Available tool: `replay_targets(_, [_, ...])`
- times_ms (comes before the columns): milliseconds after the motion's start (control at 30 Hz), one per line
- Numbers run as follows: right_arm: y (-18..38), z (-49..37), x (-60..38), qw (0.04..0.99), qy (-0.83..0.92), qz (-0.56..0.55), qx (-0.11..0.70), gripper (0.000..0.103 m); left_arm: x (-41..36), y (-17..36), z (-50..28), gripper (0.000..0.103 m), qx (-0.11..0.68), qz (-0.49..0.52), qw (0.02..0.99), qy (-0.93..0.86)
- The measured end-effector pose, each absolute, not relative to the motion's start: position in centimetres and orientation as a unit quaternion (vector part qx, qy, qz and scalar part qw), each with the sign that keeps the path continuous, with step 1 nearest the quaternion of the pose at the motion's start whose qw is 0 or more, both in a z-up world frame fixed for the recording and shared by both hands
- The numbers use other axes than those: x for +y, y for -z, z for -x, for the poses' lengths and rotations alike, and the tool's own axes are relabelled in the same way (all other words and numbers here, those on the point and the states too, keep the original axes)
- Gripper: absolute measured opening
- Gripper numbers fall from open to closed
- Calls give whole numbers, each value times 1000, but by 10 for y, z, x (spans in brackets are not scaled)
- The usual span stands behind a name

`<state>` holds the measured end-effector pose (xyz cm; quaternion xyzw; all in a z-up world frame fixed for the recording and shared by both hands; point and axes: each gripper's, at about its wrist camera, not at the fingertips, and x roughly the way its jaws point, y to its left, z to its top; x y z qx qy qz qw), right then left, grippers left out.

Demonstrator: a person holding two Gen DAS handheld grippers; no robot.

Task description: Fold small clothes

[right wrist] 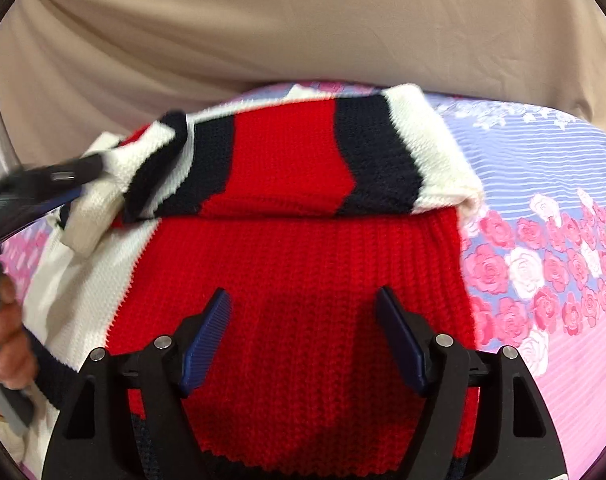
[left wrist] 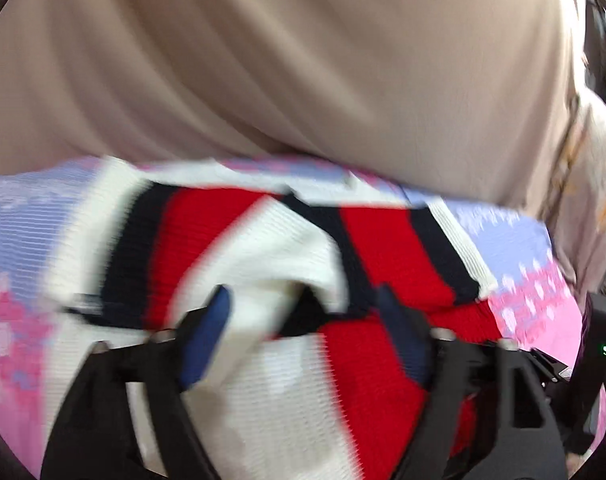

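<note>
A knitted sweater [right wrist: 287,168] in red, white and navy stripes lies on the flowered sheet [right wrist: 543,240], one striped part folded over the red body. My right gripper [right wrist: 303,292] hovers just over the red knit, open, with nothing pinched. In the left wrist view the same sweater [left wrist: 383,248] is blurred. My left gripper [left wrist: 303,292] stands open over a bunched white fold, its blue pads [left wrist: 207,332] apart from the cloth. That left gripper [right wrist: 69,186] also shows at the sweater's left edge, with a hand [right wrist: 7,336] on its handle.
The sheet [left wrist: 523,248] is lilac and pink with roses. Beige fabric [right wrist: 303,32] fills the far side of both views, right behind the sweater. A black device with a green light [left wrist: 603,348] sits at the right edge.
</note>
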<state>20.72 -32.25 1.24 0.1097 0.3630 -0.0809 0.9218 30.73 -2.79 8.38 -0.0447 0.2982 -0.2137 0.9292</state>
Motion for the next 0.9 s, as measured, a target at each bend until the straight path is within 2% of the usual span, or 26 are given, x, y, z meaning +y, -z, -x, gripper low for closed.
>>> replay_targets(167, [-42, -214, -261, 942, 13, -5, 335, 74, 25, -90, -341, 80, 323, 92, 933, 125])
replay_targets(267, [-47, -233, -193, 937, -50, 109, 329, 73, 62, -67, -377, 71, 388, 186, 897, 103])
replay_targets(367, [-33, -255, -146, 919, -93, 174, 341, 73, 73, -40, -386, 66, 412, 237, 874, 98])
replay_targets(433, [-19, -270, -127, 908, -100, 200, 354, 71, 78, -27, -388, 60, 415, 254, 868, 100])
replay_targets(467, [-13, -279, -122, 905, -88, 209, 360, 69, 80, -25, -387, 57, 409, 251, 872, 97])
replay_targets(500, [-7, -290, -122, 903, -72, 207, 369, 60, 76, -22, -387, 51, 407, 246, 874, 96])
replay_targets(533, [-7, -297, -127, 906, -75, 186, 374, 56, 76, -22, -388, 44, 409, 242, 875, 94])
replay_targets(567, [-9, -305, -134, 907, -71, 162, 382, 36, 78, -21, -389, 39, 409, 241, 875, 92])
replay_targets(600, [-12, -316, -146, 906, -61, 128, 400, 5, 84, -20, -388, 32, 409, 244, 875, 88])
replay_targets(633, [-16, -320, -157, 908, -59, 99, 404, 4, 86, -19, -388, 25, 410, 249, 873, 89])
replay_targets(700, [-39, -320, -187, 924, -46, 44, 376, 4, 91, -18, -390, 22, 412, 253, 870, 95])
replay_targets(800, [-80, -302, -257, 947, -17, -65, 315, 4, 95, -17, -389, 21, 413, 253, 869, 100])
replay_targets(900, [-83, -284, -349, 937, 47, -185, 292, 5, 95, -18, -387, 20, 409, 244, 874, 94])
